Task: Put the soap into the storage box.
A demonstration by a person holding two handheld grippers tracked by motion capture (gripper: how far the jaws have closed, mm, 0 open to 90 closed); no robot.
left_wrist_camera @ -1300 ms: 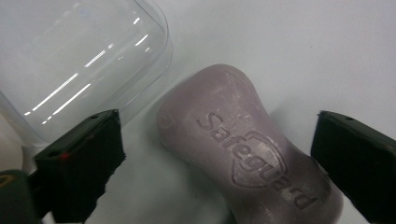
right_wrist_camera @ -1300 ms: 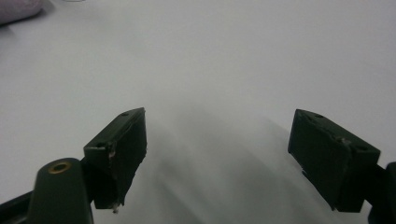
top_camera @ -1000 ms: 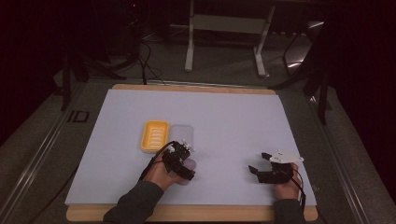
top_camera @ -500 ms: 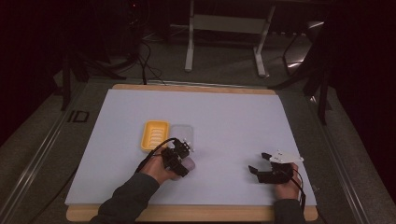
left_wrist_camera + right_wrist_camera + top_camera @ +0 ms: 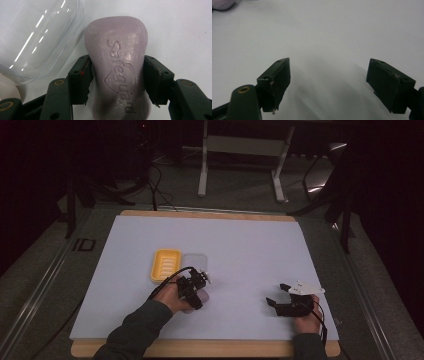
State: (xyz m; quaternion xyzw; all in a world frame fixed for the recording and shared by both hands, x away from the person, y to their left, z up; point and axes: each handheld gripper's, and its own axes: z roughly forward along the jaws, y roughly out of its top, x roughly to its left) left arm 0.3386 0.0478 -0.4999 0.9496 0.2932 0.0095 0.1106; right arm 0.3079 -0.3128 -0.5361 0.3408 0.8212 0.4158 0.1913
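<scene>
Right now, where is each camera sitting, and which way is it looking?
High view: above the person's side of the table, looking forward and down; both forearms, left gripper and right gripper show.
Left gripper view: rides the left gripper, looking along its jaws, which clamp a purple soap bar beside a clear lid.
Right gripper view: rides the right gripper, looking along its open jaws over bare white table.
Shared: the clear lid shows in the high and left gripper views.
</scene>
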